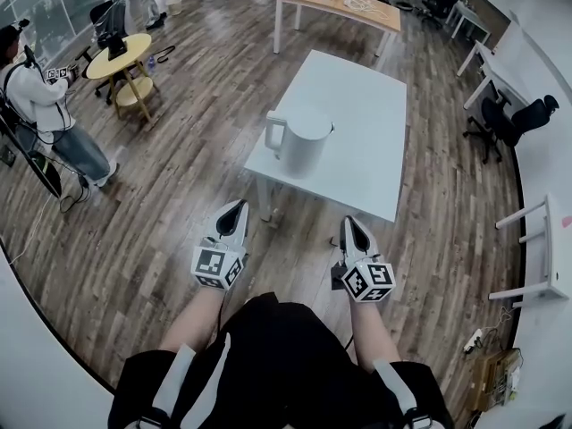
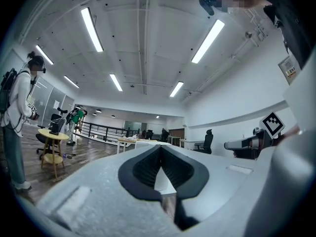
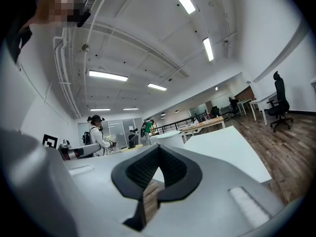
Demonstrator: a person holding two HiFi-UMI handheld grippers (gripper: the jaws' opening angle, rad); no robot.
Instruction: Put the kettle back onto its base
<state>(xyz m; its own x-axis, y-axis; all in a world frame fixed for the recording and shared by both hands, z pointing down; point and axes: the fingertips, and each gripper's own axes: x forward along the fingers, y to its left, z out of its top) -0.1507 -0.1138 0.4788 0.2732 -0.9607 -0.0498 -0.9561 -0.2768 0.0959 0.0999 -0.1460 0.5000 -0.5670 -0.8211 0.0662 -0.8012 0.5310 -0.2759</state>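
A white kettle [image 1: 299, 139] with its handle to the left stands on the near left corner of a white table [image 1: 366, 141]. No separate base shows under or beside it. Both grippers hang over the wooden floor, short of the table's near edge. My left gripper [image 1: 237, 206] is shut and empty, below and left of the kettle. My right gripper [image 1: 350, 223] is also shut with nothing in it, below the table's front edge. In the right gripper view the kettle [image 3: 167, 138] shows just above the closed jaws [image 3: 158, 151]. The left gripper view shows closed jaws [image 2: 160, 150] with the table behind.
A person [image 1: 40, 105] stands at the far left beside a round yellow table [image 1: 121, 54]. A wooden table [image 1: 340, 5] stands beyond the white one. An office chair [image 1: 514, 119] and a white rack [image 1: 536, 257] are at the right. A power strip [image 1: 474, 340] lies on the floor.
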